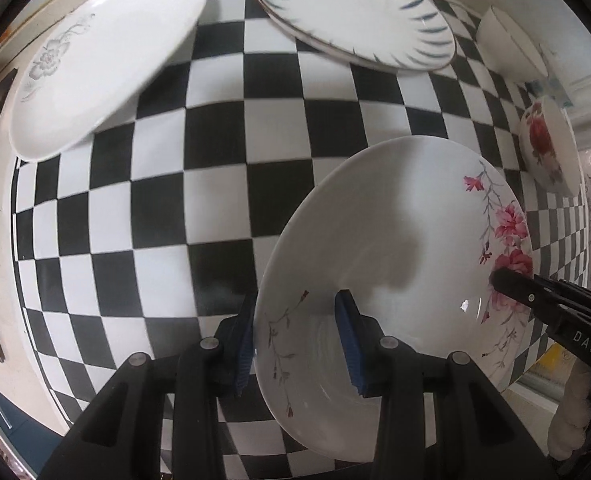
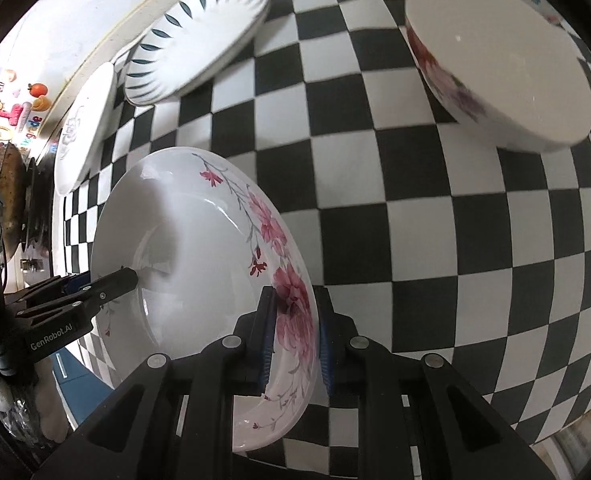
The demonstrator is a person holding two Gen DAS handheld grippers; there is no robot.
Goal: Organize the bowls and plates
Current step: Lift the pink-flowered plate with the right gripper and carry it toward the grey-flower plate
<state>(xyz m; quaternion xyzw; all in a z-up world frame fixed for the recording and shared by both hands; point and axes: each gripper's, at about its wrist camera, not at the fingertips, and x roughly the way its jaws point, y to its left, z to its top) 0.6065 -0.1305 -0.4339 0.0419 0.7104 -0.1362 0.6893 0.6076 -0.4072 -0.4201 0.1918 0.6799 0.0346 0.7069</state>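
A: You've got the pink-flowered plate (image 1: 395, 240) pinched from both sides: the left gripper (image 1: 295, 344) clamps the rim with one blue pad inside and one outside, and the right gripper (image 2: 293, 336) does the same on the opposite rim, right over the big pink blossom. It looks lifted clear of the checkered cloth (image 1: 199, 184).

B: So how should I carry it?

A: Move both hands as one, keep the rim level, and don't let either grip twist, or the plate could slip from the pads. If you're stacking, I'd guess the blue-leaf plate (image 1: 355, 12), beyond your plate on the cloth, is the likeliest home; it seems to sit on another plate already.

B: Anything you can't see?

A: Plenty. The underside of your plate is hidden, so I can't confirm its clearance. The grey-flower plate (image 1: 103, 60), left of yours, and the rose bowl (image 2: 499, 64), to its right, are distorted at the lens edge.
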